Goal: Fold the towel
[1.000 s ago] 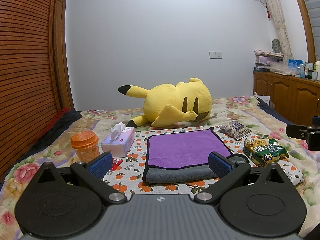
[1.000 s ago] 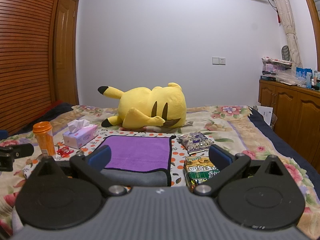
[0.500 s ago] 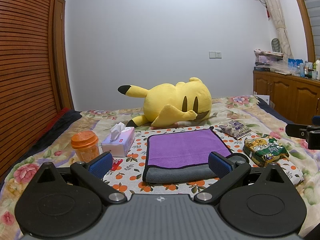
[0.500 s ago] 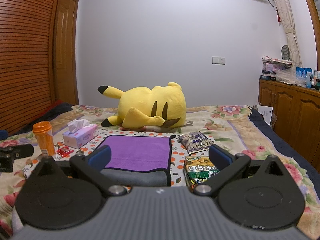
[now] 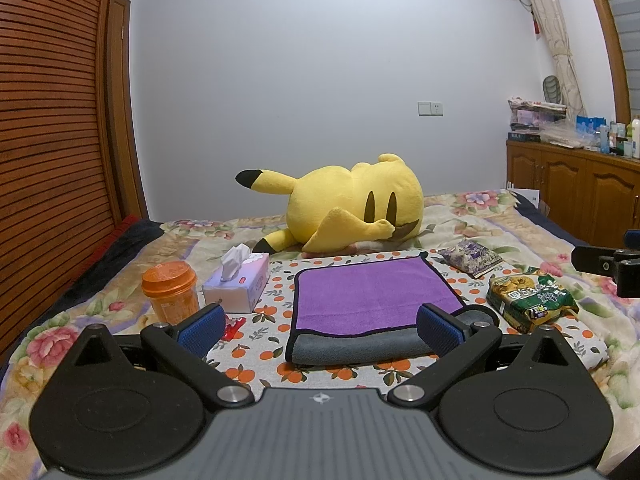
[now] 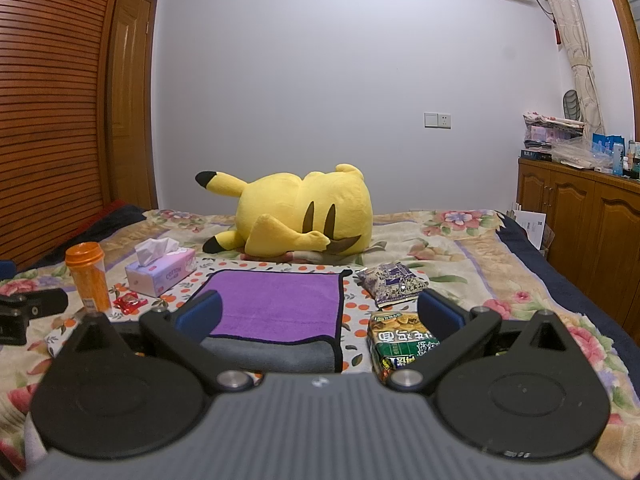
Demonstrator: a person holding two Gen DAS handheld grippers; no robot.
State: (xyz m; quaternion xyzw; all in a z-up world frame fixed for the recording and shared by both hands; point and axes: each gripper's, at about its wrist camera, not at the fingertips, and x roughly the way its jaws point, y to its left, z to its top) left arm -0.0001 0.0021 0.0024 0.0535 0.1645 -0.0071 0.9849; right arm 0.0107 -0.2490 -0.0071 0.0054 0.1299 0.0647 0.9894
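A purple towel (image 5: 372, 294) with a black hem and grey underside lies folded on an orange-print cloth (image 5: 276, 284) on the bed. Its grey folded edge faces me. It also shows in the right wrist view (image 6: 276, 306). My left gripper (image 5: 320, 326) is open and empty, held just in front of the towel's near edge, not touching it. My right gripper (image 6: 320, 316) is open and empty, in front of the towel's near right corner. Each gripper shows at the edge of the other's view.
A yellow plush toy (image 5: 352, 210) lies behind the towel. An orange-lidded jar (image 5: 170, 290), a tissue box (image 5: 240, 280) and a red wrapper (image 6: 130, 302) sit left of it. A green snack bag (image 5: 530, 296) and a purple packet (image 5: 472, 258) sit right. A wooden cabinet (image 6: 580, 216) stands at far right.
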